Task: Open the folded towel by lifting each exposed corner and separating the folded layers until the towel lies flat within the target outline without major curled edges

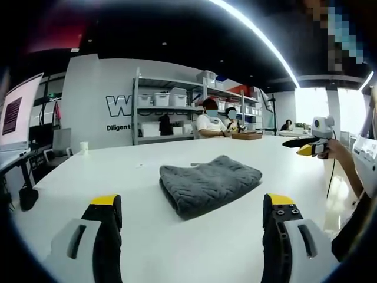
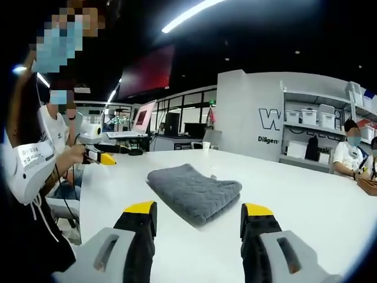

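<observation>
— Starting from the left?

— Yes. In the left gripper view: one small cup [image 1: 84, 147] far off on the white table [image 1: 118, 171], then the left gripper [image 1: 193, 203] low in front. Spread wide, clasping nothing.

— And the towel [image 1: 209, 183]?

— Mid-table, grey, folded into a thick pad. Ahead of those jaws and apart from them, touching neither. Further right, the right gripper [image 1: 315, 147], held in a hand beyond the towel's far side. In its own view, likewise gaping wide and carrying nothing.

— Any target outline?

— None to be made out on the tabletop, so no telling where flat should end.

— Risks from here?

— Probably pinching too deep at a corner and catching every layer at once. Would lift the whole pad instead of peeling the top fold. Could also drag the bundle across the smooth top if pulled low and sideways rather than up and over. Looks plush and heavy, too, so likely to sag from a shallow grip and slip out. And hard to pick out the layers along the folded edge; better to go for an open corner.

— Counts?

— One towel. Two grippers, two jaws apiece. One table. One cup. Behind, one shelf unit [image 1: 171, 100] with several bins, and two seated people [image 1: 209, 121] beside it.
</observation>
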Demonstrator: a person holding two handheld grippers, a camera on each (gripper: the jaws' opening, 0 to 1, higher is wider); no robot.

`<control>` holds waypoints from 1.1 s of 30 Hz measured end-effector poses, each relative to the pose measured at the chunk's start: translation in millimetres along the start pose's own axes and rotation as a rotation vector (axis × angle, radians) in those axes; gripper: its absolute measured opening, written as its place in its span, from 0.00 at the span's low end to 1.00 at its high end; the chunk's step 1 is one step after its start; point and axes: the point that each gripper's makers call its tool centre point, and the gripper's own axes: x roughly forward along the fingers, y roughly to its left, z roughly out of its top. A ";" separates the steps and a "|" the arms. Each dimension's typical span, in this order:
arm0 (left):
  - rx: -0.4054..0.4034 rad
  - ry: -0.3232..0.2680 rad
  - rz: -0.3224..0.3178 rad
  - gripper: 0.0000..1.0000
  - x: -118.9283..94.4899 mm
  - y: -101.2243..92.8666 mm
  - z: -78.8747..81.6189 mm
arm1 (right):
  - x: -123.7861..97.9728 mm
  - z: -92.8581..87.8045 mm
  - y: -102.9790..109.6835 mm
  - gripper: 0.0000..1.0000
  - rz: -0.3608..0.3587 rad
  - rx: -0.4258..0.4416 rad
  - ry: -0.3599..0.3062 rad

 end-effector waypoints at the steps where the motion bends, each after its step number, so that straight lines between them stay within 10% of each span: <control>1: 0.001 -0.002 -0.002 0.98 0.6 0.3 0.1 | 0.1 1.1 -0.1 0.55 0.001 -0.002 -0.004; 33: -0.010 0.023 -0.051 0.94 30.3 13.5 -1.6 | 26.8 6.1 -9.7 0.53 0.008 0.000 0.010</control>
